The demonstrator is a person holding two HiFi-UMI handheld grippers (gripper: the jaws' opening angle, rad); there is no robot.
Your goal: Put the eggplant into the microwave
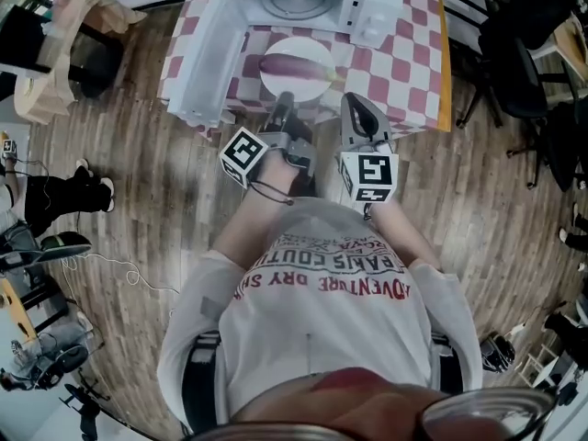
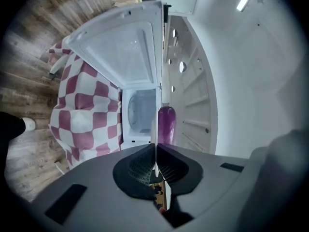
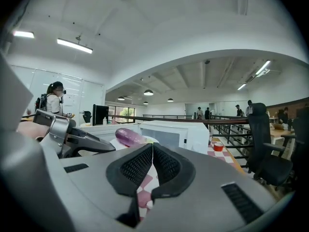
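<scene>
At plate (image 1: 296, 88): L gripper (image 1: 283, 101), R gripper (image 1: 354, 101) level

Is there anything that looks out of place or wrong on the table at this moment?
Nothing stands out. The eggplant lies flat on the white plate, the left gripper is shut on the plate's rim, and the microwave stands with its door open. Nothing spilled or broken shows.

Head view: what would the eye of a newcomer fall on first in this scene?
The purple eggplant on a white plate stands out first, near the top centre, just in front of the microwave. The left gripper and the right gripper are each shut on the plate's near rim. Behind it, the white microwave stands on a red-and-white checked tablecloth, its door open to the left.
</scene>
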